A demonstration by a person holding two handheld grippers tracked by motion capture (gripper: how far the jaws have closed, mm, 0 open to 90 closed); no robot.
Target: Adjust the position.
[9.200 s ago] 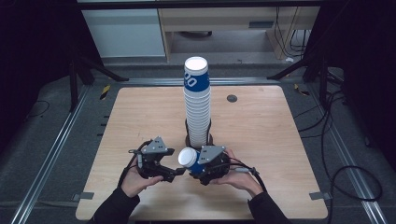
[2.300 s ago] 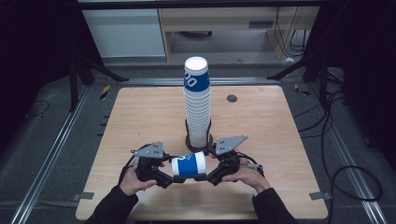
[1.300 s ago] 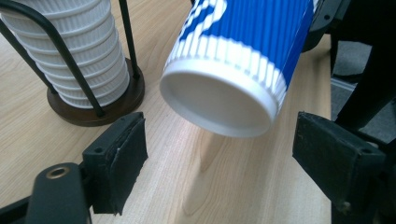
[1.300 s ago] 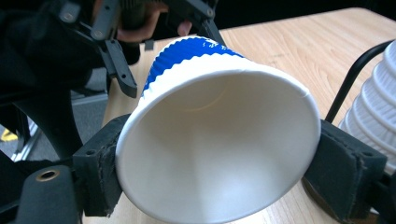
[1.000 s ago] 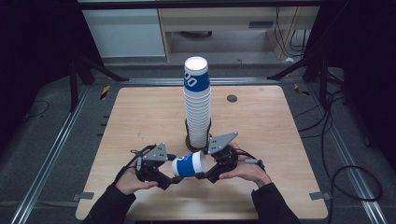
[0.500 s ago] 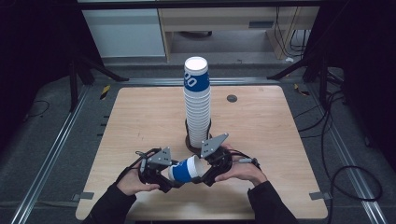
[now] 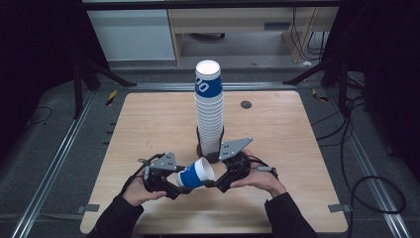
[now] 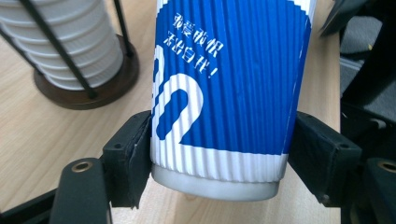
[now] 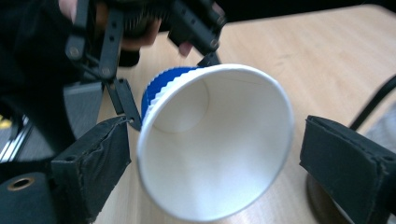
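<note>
Near the bench's (image 7: 148, 119) front edge, blue-and-white paper cup (image 7: 194, 174) lying tilted above it — base clenched in left gripper (image 7: 173, 184) fingers, right gripper (image 7: 210, 183) fingers just spread, flanking its open rim, cup stack (image 7: 208, 106) just behind.

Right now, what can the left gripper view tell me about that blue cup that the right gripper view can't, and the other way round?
The left gripper view shows the blue cup from outside: ribbed wall, white lettering and base, with the left gripper pressing both sides. The right gripper view looks into its white inside, with the right gripper, whose jaws have just been opening, standing clear of the rim. Both show the cup over the wooden table beside the cup stack's stand.
</note>
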